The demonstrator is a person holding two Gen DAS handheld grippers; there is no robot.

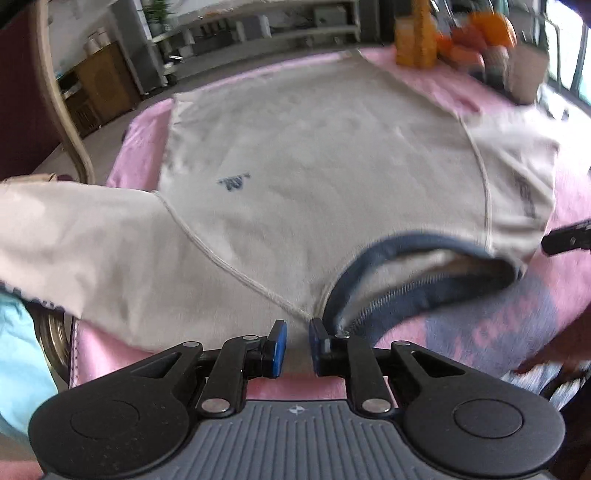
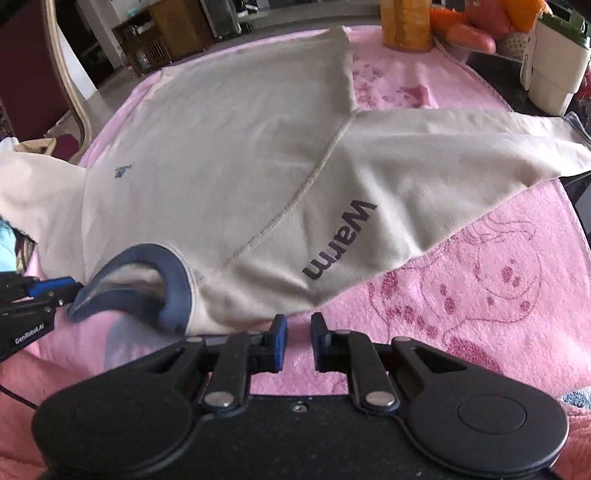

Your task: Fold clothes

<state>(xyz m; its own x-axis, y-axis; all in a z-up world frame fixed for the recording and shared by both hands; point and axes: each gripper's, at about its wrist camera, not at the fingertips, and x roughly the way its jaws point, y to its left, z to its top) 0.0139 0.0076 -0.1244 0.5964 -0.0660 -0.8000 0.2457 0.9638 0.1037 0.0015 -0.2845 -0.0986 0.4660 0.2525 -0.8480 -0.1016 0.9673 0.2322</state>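
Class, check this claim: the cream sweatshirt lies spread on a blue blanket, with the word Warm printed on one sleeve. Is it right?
Not quite. The blanket is pink, not blue, as the right wrist view shows. The cream sweatshirt does lie spread on it, with Warm printed on one sleeve.

Both wrist cameras look steeply down from the near edge, close over the sweatshirt; both share its blue collar.

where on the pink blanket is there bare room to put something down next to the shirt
Widest bare patch: pink blanket in front of the sleeve marked Warm, out to the right edge. A smaller wedge lies between that sleeve and the shirt body's side. The far right corner is crowded by yellow bottles, oranges, white box.
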